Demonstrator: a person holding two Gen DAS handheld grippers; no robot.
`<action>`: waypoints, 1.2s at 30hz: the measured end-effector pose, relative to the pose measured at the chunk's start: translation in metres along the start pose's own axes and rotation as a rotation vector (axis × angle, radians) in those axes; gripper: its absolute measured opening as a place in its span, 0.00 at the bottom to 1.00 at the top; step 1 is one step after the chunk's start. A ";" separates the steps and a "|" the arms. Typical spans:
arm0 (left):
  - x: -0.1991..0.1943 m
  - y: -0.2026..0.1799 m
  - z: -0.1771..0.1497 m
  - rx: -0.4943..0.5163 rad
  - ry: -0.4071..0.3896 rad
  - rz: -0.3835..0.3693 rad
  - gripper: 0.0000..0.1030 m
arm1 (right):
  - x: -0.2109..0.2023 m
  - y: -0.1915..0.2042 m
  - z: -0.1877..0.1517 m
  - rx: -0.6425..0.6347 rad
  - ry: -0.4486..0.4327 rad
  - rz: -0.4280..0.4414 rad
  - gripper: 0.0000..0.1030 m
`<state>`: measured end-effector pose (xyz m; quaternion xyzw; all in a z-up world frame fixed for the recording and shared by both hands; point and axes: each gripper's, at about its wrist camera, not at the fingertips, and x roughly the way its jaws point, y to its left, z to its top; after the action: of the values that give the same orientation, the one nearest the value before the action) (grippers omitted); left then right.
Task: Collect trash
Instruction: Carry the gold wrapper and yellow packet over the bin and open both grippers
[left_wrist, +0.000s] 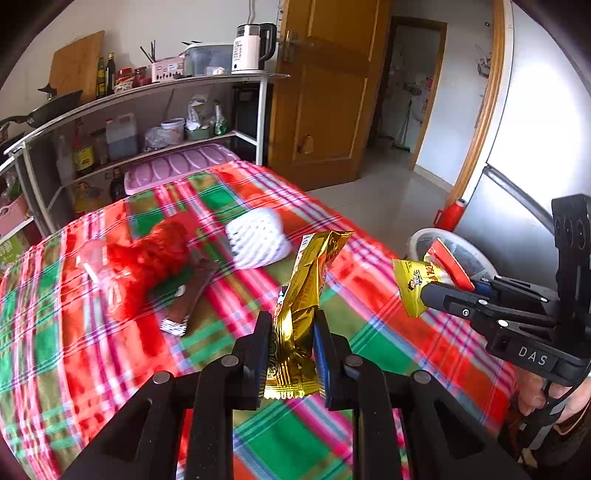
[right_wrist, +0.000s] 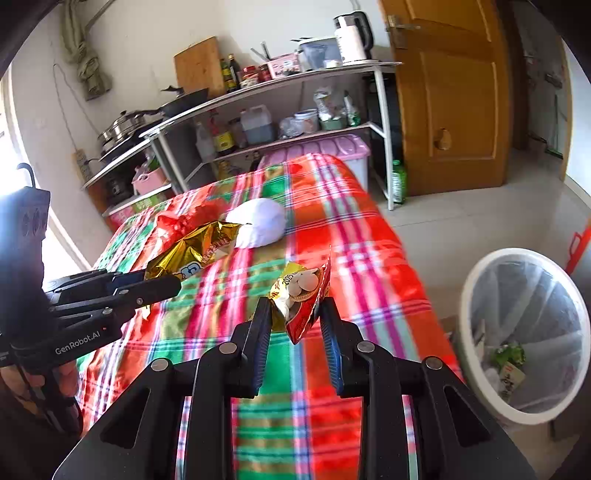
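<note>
My left gripper (left_wrist: 291, 325) is shut on a gold snack wrapper (left_wrist: 306, 288), held above the plaid tablecloth (left_wrist: 92, 350). The same gold wrapper (right_wrist: 192, 251) sticks out of the left gripper (right_wrist: 173, 282) in the right wrist view. My right gripper (right_wrist: 293, 310) is shut on a red and yellow snack wrapper (right_wrist: 303, 295), also lifted off the table. In the left wrist view that red and yellow wrapper (left_wrist: 424, 280) hangs from the right gripper (left_wrist: 430, 291) at the table's right edge. A white bin (right_wrist: 476, 273) with a clear liner stands on the floor to the right.
On the table lie a white foam net (left_wrist: 258, 240), red crumpled plastic (left_wrist: 147, 258) and a brown wrapper (left_wrist: 188, 302). A shelf rack (right_wrist: 258, 96) with bottles, pans and a kettle (right_wrist: 351, 37) stands behind. A wooden door (right_wrist: 458, 92) and a fridge (left_wrist: 532, 129) are to the right.
</note>
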<state>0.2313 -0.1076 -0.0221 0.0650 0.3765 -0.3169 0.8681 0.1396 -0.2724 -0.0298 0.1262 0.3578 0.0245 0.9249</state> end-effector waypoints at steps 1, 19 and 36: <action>0.001 -0.003 0.002 0.004 -0.002 -0.011 0.21 | -0.005 -0.007 0.000 0.011 -0.007 -0.007 0.27; 0.045 -0.113 0.035 0.124 0.010 -0.165 0.21 | -0.073 -0.116 -0.011 0.156 -0.080 -0.190 0.27; 0.129 -0.194 0.053 0.157 0.133 -0.264 0.22 | -0.088 -0.207 -0.030 0.244 -0.030 -0.344 0.27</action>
<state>0.2146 -0.3444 -0.0499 0.1033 0.4126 -0.4514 0.7844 0.0454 -0.4782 -0.0453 0.1747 0.3607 -0.1791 0.8985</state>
